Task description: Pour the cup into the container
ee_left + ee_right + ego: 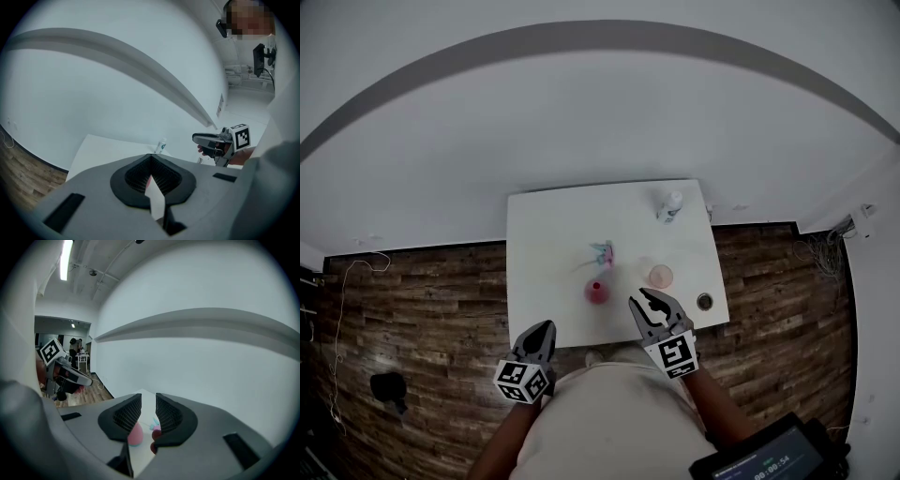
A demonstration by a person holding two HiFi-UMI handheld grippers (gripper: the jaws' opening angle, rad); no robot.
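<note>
Head view is showing the step in hand as the approach to the cup (596,292). The right hand-held gripper (647,300) is hovering over the lower edge of the table (548,234), just right of the cup and apart from it. The left hand-held gripper (542,330) is hanging at the table's lower left corner. Both are carrying nothing: the right gripper view is showing its jaws drawn in to a narrow slit with only table and cup beyond, and the left gripper view is showing jaw tips meeting. To do the approach well, the right jaws need opening wider than the cup before advancing. The pads should be closing on the cup wall below the rim, with the cup kept upright until it is over the container (660,276), judged to be the pale translucent vessel near the cup's upper right. The cup is standing upright in the lower middle of the table. It is small and round, pink-bodied with red showing at its top, and is likely light and easily tipped by a glancing jaw.
</note>
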